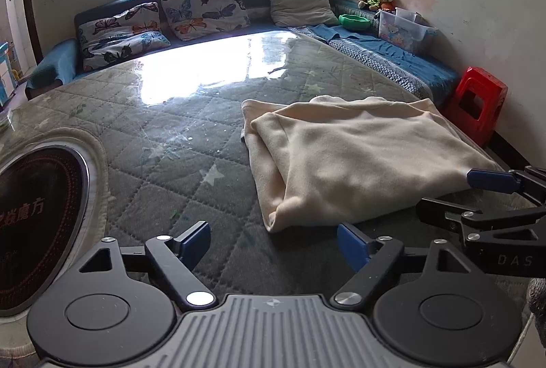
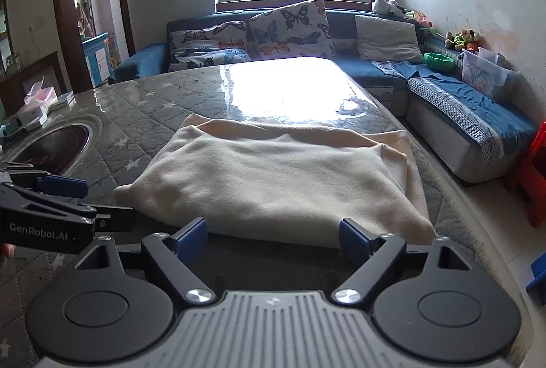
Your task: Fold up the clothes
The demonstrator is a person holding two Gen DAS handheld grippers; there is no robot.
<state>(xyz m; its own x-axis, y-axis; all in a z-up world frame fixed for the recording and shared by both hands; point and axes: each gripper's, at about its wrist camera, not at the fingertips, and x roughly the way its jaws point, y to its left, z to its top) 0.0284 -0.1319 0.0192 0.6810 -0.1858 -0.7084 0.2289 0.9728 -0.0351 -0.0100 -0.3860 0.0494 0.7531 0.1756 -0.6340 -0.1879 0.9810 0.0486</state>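
Left gripper [image 1: 273,240]: its 2 blue-padded fingers stand spread wide, nothing between them, hovering low over the bare quilted table cover [image 1: 163,170], just short of the near left corner of the garment. Right gripper [image 2: 273,236]: fingers likewise spread and empty, aligned with the garment's near edge, which lies just ahead of the pads; contact cannot be confirmed.

The cream garment [image 2: 273,177] lies on the table's right half, already doubled into a rough rectangle, with an under layer projecting along the far and right sides. Judgement: 1 fold remains at most, or the piece awaits squaring.

Risks noted:
1. The right edge lies near the table's rim; a drag that way could slide it off.
2. The clear glossy film [image 2: 290,95] over the cover offers little friction; a pinch on the top layer alone could shift the stack and undo the fold.
3. The 2 grippers sit close together and could collide on closing.
4. The inset round cooktop [image 1: 37,197] lies left, well apart from the garment.
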